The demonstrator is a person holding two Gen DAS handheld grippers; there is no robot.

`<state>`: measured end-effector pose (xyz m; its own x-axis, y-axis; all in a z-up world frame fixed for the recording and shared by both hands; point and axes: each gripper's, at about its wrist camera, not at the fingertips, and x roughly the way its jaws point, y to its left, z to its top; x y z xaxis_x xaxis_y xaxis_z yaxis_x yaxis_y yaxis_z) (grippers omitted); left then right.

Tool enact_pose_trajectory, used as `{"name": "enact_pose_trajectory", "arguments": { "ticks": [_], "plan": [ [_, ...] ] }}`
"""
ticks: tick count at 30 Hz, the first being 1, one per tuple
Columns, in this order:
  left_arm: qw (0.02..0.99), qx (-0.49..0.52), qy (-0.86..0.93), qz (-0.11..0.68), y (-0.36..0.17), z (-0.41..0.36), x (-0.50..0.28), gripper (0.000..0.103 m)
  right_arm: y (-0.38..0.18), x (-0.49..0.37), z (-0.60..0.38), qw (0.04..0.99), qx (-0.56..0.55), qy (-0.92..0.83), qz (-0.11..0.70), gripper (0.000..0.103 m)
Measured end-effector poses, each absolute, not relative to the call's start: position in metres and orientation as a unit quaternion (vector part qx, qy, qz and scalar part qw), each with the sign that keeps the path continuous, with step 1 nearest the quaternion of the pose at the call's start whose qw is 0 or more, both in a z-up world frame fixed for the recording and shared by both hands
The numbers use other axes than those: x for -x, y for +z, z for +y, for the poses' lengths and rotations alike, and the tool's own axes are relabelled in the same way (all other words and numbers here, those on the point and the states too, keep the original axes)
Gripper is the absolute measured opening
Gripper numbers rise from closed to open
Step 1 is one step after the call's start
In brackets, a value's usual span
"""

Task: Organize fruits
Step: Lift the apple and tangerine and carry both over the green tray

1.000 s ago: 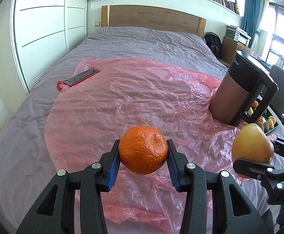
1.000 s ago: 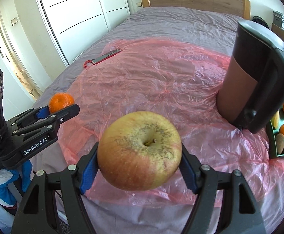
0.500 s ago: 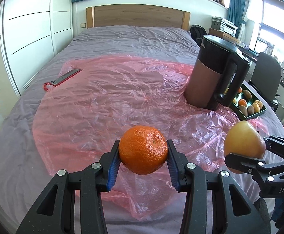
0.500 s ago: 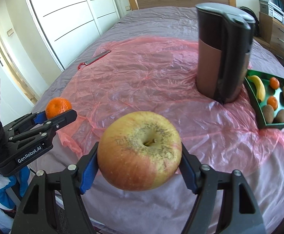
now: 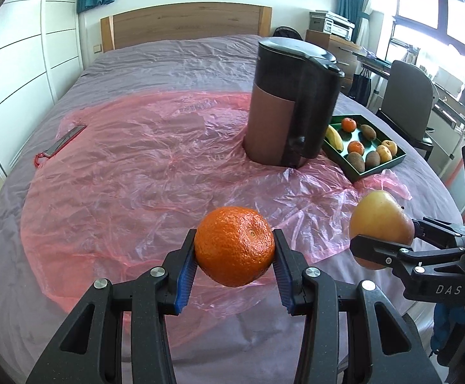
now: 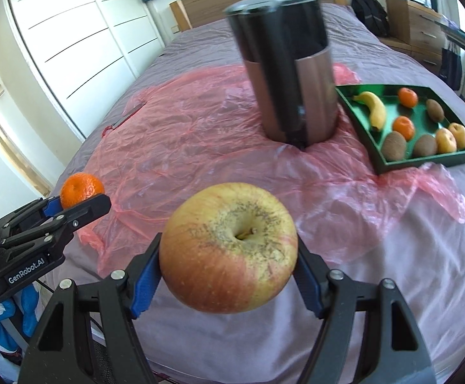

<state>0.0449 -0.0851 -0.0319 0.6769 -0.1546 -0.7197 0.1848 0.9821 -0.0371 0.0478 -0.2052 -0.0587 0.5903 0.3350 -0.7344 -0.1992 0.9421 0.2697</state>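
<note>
My left gripper [image 5: 235,265] is shut on an orange mandarin [image 5: 234,245], held above the near edge of the bed. My right gripper [image 6: 227,276] is shut on a large yellow-red apple [image 6: 228,246]. From the left wrist view the apple [image 5: 380,224] shows at the right in the right gripper [image 5: 389,240]. From the right wrist view the mandarin [image 6: 81,189] shows at the left in the left gripper [image 6: 72,206]. A green tray [image 6: 365,115] at the far right holds a banana [image 6: 373,108], mandarins, kiwis and small yellow fruits; the same tray [image 5: 389,163] shows in the left view.
A tall black and brown kettle [image 5: 291,102] stands on the pink plastic sheet [image 5: 143,166] just left of the tray. A phone with a red cord [image 5: 63,142] lies at the sheet's far left edge. An office chair [image 5: 408,99] stands right of the bed.
Both grippers have swung to the right along the bed's near edge with their fruits still held. The kettle and the green tray have come further into view.
</note>
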Motion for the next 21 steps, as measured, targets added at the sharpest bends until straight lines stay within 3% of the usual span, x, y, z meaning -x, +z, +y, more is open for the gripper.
{"name": "enact_pose_trajectory", "arguments": {
  "ticks": [21],
  "plan": [
    [0.883, -0.081, -0.203, 0.416, -0.029, -0.246, -0.099, 0.039, -0.055, -0.074, -0.376, 0.909, -0.120, 0.044, 0.396, 0.087]
  ]
}}
